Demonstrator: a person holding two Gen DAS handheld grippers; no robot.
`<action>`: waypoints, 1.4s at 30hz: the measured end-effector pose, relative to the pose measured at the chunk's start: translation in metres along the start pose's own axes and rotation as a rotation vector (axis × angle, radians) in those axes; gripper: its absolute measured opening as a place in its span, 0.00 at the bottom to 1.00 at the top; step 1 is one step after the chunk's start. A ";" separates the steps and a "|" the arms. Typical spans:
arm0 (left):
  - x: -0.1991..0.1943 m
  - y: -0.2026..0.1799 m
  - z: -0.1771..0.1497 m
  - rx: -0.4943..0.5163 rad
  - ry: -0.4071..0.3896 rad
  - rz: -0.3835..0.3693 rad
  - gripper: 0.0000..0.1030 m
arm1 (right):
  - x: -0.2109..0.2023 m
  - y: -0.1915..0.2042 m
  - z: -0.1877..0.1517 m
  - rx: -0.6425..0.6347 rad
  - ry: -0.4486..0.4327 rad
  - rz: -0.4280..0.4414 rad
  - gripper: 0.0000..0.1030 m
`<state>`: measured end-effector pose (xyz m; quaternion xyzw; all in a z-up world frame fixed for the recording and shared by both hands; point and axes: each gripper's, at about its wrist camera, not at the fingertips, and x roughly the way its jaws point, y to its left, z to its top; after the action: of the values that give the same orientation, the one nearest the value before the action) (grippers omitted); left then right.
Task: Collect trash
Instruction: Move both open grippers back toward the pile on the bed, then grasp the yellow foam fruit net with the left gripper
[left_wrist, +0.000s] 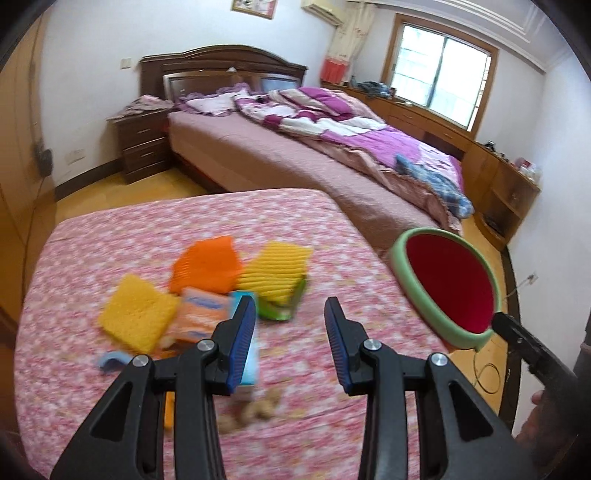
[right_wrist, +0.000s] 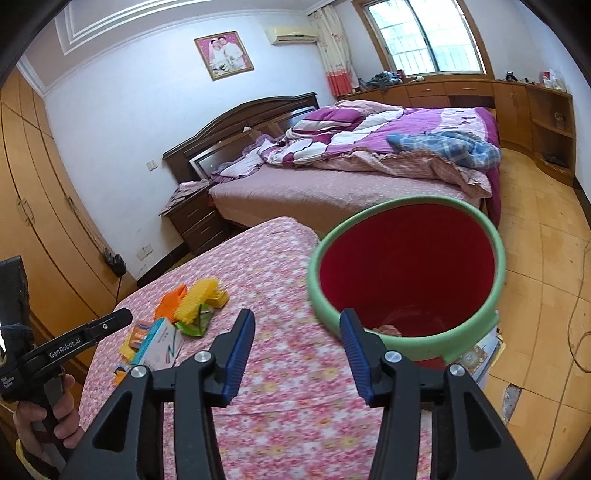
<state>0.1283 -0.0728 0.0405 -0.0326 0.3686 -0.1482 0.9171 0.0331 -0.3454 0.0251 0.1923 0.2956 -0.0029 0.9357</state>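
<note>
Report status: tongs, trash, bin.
Left tongs open, empty, over the trash pile. Right tongs open, empty, at the red bin rim. Bin beside the table edge. Nothing blocking.

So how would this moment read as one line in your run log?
task: collect trash | left gripper: open, over trash pile | right gripper: open, empty, at red bin | bin: beside table

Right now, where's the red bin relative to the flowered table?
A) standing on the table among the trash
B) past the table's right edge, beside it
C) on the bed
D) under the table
B: the red bin sits off the right edge of the flowered table, over the floor, apart from the trash pile.
</note>
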 end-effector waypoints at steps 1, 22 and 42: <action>-0.001 0.009 0.000 -0.009 0.002 0.013 0.38 | 0.001 0.003 -0.001 -0.002 0.003 0.002 0.51; 0.054 0.164 -0.005 -0.169 0.168 0.177 0.53 | 0.026 0.040 -0.015 -0.047 0.086 -0.072 0.55; 0.083 0.162 -0.019 -0.249 0.159 0.179 0.28 | 0.059 0.031 -0.026 -0.033 0.160 -0.066 0.55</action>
<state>0.2126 0.0586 -0.0559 -0.1014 0.4569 -0.0214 0.8834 0.0712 -0.3009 -0.0163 0.1666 0.3756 -0.0135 0.9116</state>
